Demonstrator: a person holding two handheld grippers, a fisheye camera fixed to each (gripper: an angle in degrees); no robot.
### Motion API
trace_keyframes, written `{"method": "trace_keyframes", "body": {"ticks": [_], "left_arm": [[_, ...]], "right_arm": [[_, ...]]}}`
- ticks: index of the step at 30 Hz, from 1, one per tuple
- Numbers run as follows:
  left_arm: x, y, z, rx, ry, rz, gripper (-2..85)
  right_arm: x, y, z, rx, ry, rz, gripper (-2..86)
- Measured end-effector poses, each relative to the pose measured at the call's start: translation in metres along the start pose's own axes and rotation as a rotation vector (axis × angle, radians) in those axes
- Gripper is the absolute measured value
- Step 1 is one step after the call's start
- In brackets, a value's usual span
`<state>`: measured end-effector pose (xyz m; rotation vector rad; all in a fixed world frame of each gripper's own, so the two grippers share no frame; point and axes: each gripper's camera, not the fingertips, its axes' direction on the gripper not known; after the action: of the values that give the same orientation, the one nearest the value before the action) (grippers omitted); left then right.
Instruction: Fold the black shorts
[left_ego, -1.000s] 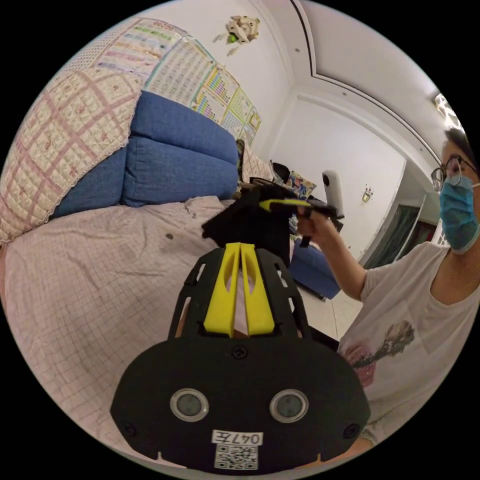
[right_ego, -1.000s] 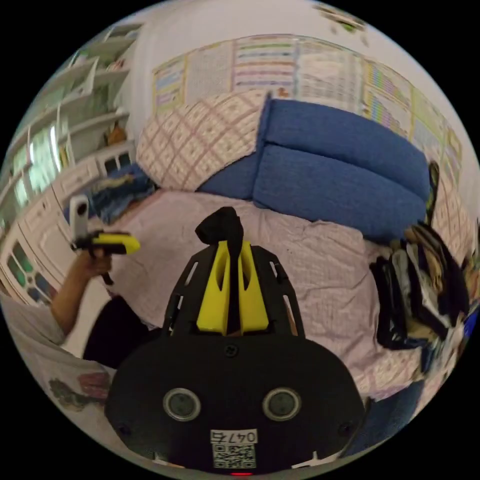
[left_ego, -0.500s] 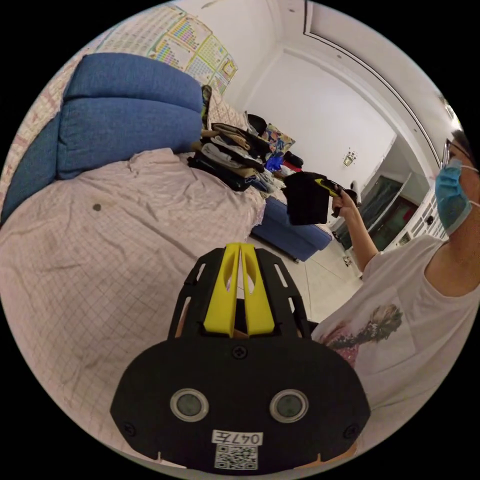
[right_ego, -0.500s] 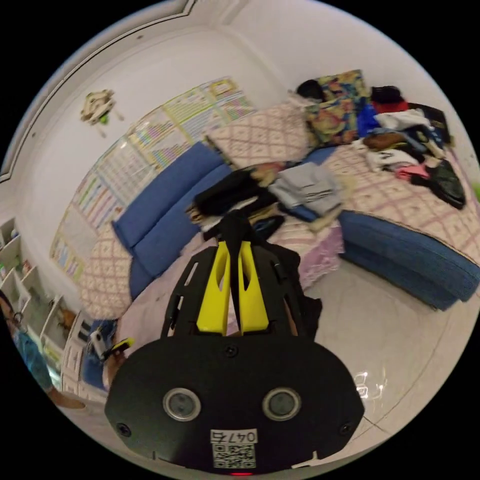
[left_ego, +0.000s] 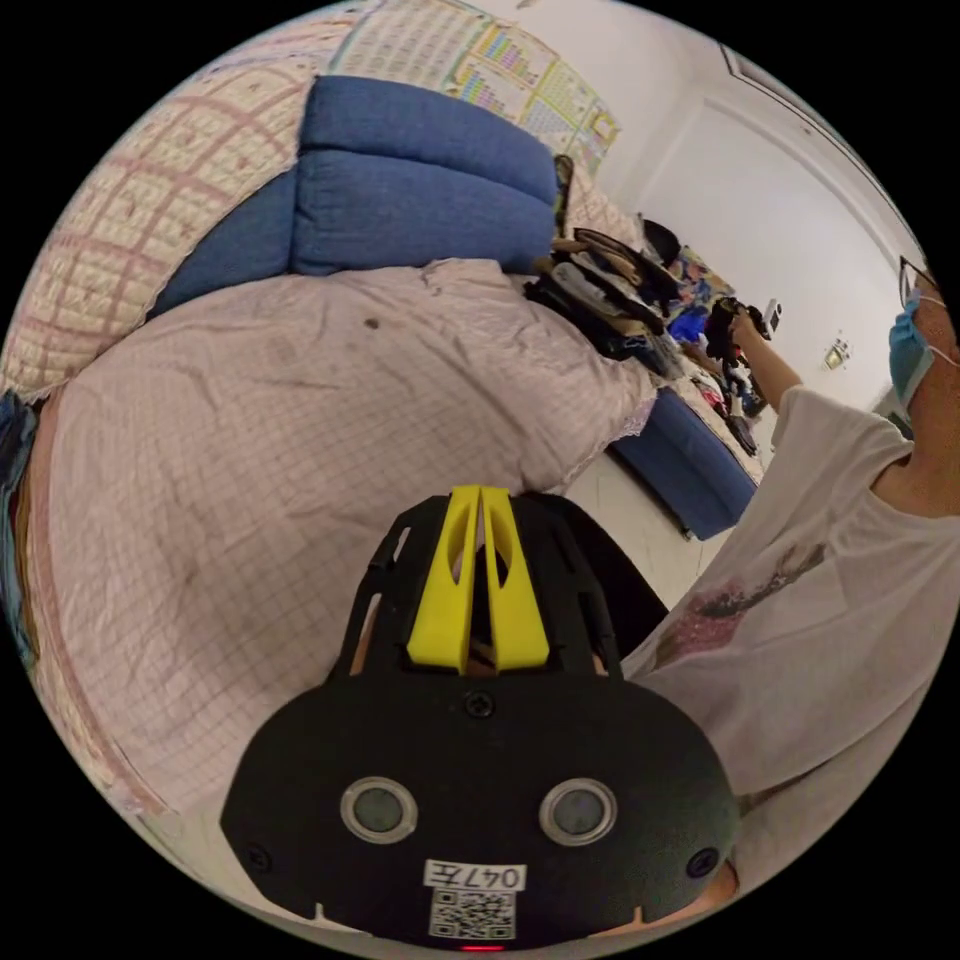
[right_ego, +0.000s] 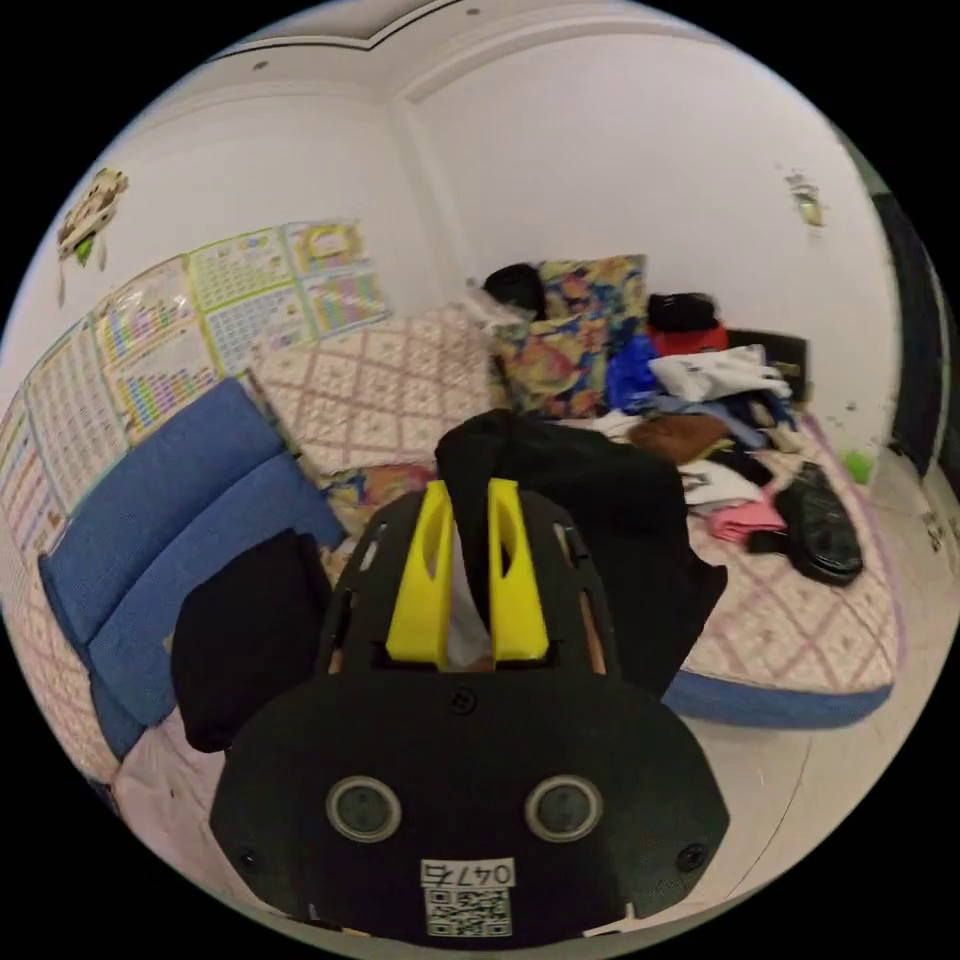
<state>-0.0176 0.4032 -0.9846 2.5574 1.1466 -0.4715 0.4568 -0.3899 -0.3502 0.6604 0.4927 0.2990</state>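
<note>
In the left gripper view, the left tongs (left_ego: 481, 492), two flat yellow plastic blades in a black slotted frame, stand pressed together with nothing between them, over a wrinkled pale pink checked bedsheet (left_ego: 260, 420). In the right gripper view, the right tongs (right_ego: 468, 487) have their yellow blades spread apart. The soft, matte black fabric shorts (right_ego: 590, 520) bunch at the right blade's tip and drape down its far side; a pale strip shows in the gap, so whether both blades press the cloth I cannot tell. Half a second ago these blades sat close together on a thin black fold. Farther off lie two plump blue cushions (left_ego: 420, 190) and a heap of mixed clothes (right_ego: 720, 420) on a diamond-patterned quilt (right_ego: 800, 610).
</note>
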Motion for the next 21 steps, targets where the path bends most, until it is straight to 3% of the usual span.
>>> {"method": "trace_keyframes", "body": {"ticks": [3, 7, 11, 15, 21], "left_arm": [[0.01, -0.003, -0.007, 0.018, -0.073, -0.033, -1.0], [0.023, -0.003, -0.012, 0.086, -0.113, -0.09, -1.0], [0.036, -0.02, -0.008, 0.113, -0.119, -0.103, -1.0], [0.077, -0.051, -0.004, 0.116, -0.187, -0.011, -1.0], [0.149, -0.078, -0.002, 0.041, -0.429, 0.151, -0.9]], "right_arm": [[-0.026, 0.009, 0.01, 0.02, -0.12, 0.01, 12.6], [-0.033, 0.042, -0.039, 0.241, -0.08, -0.016, 9.0], [-0.041, 0.059, -0.094, 0.303, -0.128, -0.035, 6.3], [-0.101, 0.086, -0.163, 0.342, -0.287, -0.187, 0.8], [-0.279, 0.181, -0.226, 0.181, -0.485, -0.608, -1.0]]}}
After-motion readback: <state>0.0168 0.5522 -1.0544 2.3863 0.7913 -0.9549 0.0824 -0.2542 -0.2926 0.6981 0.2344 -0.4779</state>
